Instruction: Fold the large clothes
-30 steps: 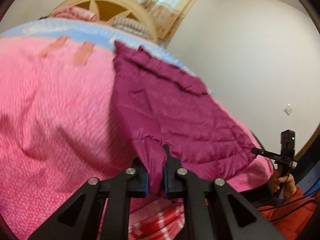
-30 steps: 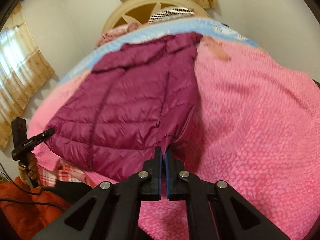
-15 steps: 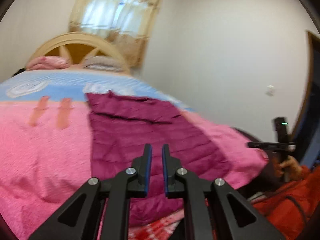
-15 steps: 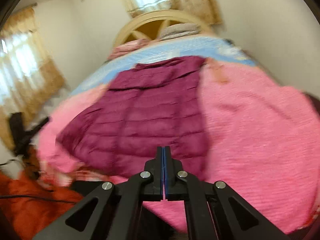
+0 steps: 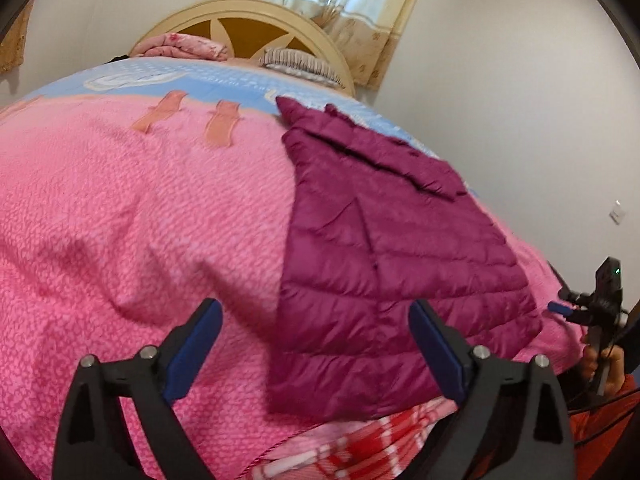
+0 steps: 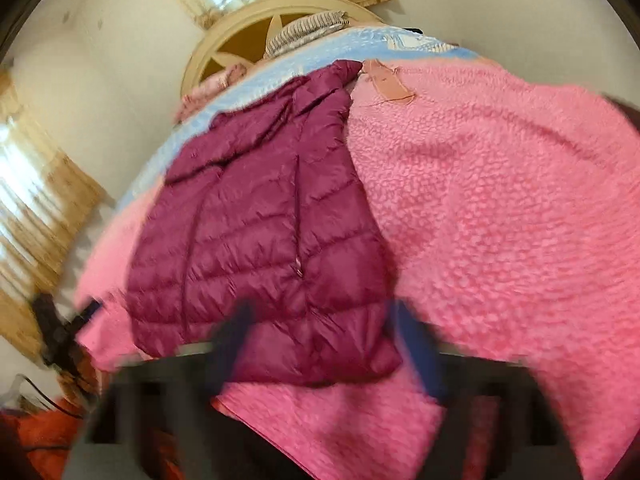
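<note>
A maroon puffer jacket (image 5: pixel 392 264) lies folded lengthwise on the pink blanket (image 5: pixel 140 220), collar toward the headboard. My left gripper (image 5: pixel 314 314) hovers over the jacket's near hem with its jaws opening wide; the blue pads (image 5: pixel 200 340) touch no cloth. In the right wrist view the same jacket (image 6: pixel 260 220) lies left of centre. My right gripper (image 6: pixel 322 320) is motion-blurred above the hem, its jaws opening and nothing pressed between them. The right gripper (image 5: pixel 592 304) also shows at the far right of the left view, held in a hand.
A cream wooden headboard (image 5: pixel 244 20) with pillows (image 5: pixel 296 60) stands at the far end, past a blue sheet (image 5: pixel 192 84). Red checked cloth (image 5: pixel 360 448) hangs at the bed's near edge. White walls and curtains (image 6: pixel 36 216) flank the bed. An orange sleeve (image 5: pixel 600 424) is at bottom right.
Both grippers were shut on the jacket's near hem; they let go, rose and dipped back, and their jaws now stand wide apart. The jacket has settled flat on the blanket.
</note>
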Available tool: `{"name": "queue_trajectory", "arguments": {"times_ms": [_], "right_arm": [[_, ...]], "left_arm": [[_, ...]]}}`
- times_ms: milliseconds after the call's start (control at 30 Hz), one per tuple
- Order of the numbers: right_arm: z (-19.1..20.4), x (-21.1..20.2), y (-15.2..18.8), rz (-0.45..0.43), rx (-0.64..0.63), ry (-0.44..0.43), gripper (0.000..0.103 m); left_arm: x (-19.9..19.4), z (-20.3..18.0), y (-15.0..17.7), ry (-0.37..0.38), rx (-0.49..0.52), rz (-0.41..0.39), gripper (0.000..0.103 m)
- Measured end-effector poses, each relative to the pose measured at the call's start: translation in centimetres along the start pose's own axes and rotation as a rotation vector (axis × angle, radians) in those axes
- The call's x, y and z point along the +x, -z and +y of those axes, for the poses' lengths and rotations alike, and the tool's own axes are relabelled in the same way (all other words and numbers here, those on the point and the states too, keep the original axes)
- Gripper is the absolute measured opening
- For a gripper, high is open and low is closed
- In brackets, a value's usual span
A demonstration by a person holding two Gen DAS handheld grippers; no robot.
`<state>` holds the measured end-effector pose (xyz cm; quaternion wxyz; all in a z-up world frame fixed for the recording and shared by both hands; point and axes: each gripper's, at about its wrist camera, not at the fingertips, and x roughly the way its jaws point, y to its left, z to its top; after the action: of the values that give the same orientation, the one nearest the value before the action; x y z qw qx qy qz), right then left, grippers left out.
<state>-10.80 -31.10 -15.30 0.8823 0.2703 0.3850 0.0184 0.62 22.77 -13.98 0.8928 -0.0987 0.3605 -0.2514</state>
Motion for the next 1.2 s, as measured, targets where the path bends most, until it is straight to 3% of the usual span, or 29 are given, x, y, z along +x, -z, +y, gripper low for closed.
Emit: {"name": "queue_trajectory", "arguments": {"times_ms": [100,233,333,533,567,600,633,667,733,867,933,1000,1033,1200], "right_arm": [[0.4,1.0,-0.1,0.039,-0.035,0.026,0.082],[1.4,3.8,0.0,0.104,-0.150,0.154,0.081],[2.6,5.6,0.3,0.134,-0.270,0.239,0.081],[3.4,7.2,0.4,0.179,-0.383,0.267,0.081],[3.5,7.3,0.4,0.187,-0.402,0.271,0.072],[3.6,7.4,0.5,0.194,-0.413,0.272,0.064],[3.3,7.6,0.6,0.227,-0.386,0.232,0.038],[2.8,7.7,0.9,0.252,-0.344,0.198,0.025],[2.2,7.6,1.7,0.279,-0.329,0.177,0.023],[2.3,7.6,2.2,0.279,-0.322,0.179,0.022],[2.0,7.5,2.1,0.269,-0.287,0.158,0.022],[1.9,7.0,2.1,0.246,-0.274,0.146,0.017],[1.7,6.5,2.2,0.229,-0.262,0.135,0.006],[1.3,2.6,2.2,0.110,-0.157,-0.012,0.002]], "left_arm": [[0.7,0.3,0.4,0.029,-0.010,0.014,0.097],[2.7,0.4,1.3,0.056,-0.022,0.090,0.097],[3.3,0.1,1.6,0.059,-0.011,0.095,0.097],[5.6,-0.3,1.8,0.141,-0.033,0.167,0.095],[6.0,-0.1,1.9,0.151,-0.046,0.189,0.094],[6.2,0.0,2.1,0.157,-0.059,0.208,0.090],[6.4,0.2,2.2,0.165,-0.074,0.224,0.081],[6.5,0.3,2.4,0.166,-0.085,0.232,0.078],[6.5,0.6,2.5,0.153,-0.096,0.229,0.065],[6.5,0.8,2.6,0.202,-0.143,0.234,0.038],[6.0,0.4,2.5,0.208,-0.122,0.218,0.016],[5.3,-0.2,2.3,0.203,-0.097,0.198,0.012],[5.1,-0.6,2.0,0.202,-0.086,0.188,0.010],[2.0,-1.6,0.5,0.302,-0.072,0.092,0.008]]}}
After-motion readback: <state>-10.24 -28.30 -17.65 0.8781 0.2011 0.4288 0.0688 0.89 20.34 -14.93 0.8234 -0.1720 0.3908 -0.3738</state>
